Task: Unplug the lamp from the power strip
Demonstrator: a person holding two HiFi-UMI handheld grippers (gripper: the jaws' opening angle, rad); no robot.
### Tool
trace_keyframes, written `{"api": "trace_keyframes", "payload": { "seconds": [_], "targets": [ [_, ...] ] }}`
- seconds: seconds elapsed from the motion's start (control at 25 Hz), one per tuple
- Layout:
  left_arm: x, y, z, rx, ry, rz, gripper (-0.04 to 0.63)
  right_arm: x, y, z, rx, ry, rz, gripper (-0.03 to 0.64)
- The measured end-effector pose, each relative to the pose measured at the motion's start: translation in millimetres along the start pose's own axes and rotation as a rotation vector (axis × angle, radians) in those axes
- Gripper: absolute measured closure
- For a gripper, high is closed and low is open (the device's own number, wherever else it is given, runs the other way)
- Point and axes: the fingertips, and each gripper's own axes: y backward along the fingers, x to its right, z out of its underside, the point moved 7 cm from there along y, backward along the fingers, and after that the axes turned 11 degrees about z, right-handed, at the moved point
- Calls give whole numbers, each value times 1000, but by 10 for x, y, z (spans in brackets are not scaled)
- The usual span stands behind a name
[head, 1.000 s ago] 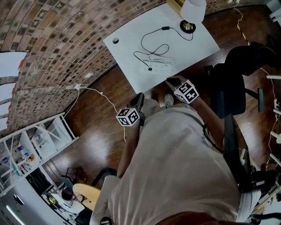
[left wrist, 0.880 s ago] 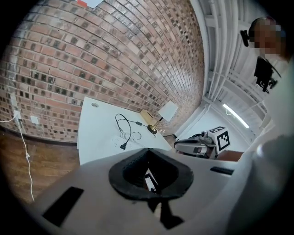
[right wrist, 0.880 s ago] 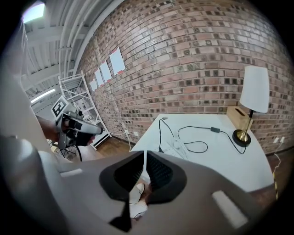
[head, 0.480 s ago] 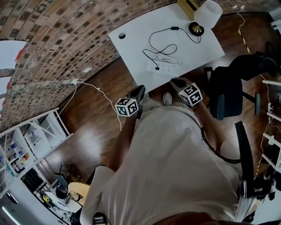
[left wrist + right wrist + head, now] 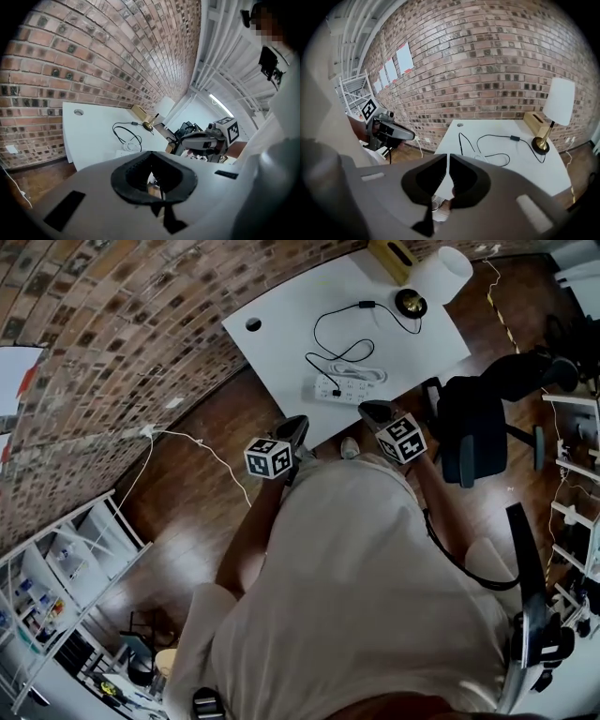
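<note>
yellowish box point(image 5: 392, 257) at top of frame on the white counter point(image 5: 281, 338), just beside the lamp point(image 5: 436, 276); contents can't tell. shelf rack point(image 5: 56, 587) at lower left holds small items, too small to name. power strip point(image 5: 343, 387) lies near the counter's lower edge, and the lamp's black cord point(image 5: 317, 334) is plugged into it. left tongs point(image 5: 295, 427) and right tongs point(image 5: 372, 411) are both clenched on nothing. both hang just below the counter edge, touching nothing, apart from the strip.

Left gripper point(image 5: 152, 159) jaws together, nothing between, white table point(image 5: 89, 136) ahead, black cord point(image 5: 125, 136) looped, lamp point(image 5: 163, 106) at far end.
</note>
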Motion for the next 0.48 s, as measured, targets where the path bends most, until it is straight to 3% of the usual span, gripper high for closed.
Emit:
{"api": "trace_keyframes", "payload": {
  "seconds": [0.32, 0.48],
  "targets": [
    [-266, -16, -133, -58, -32, 64, 592, -56, -139, -154, -10, 26, 12, 557],
    [-271, -52, -162, -120, -81, 122, 592, -71, -261, -159, -56, 97, 25, 551]
  ]
}}
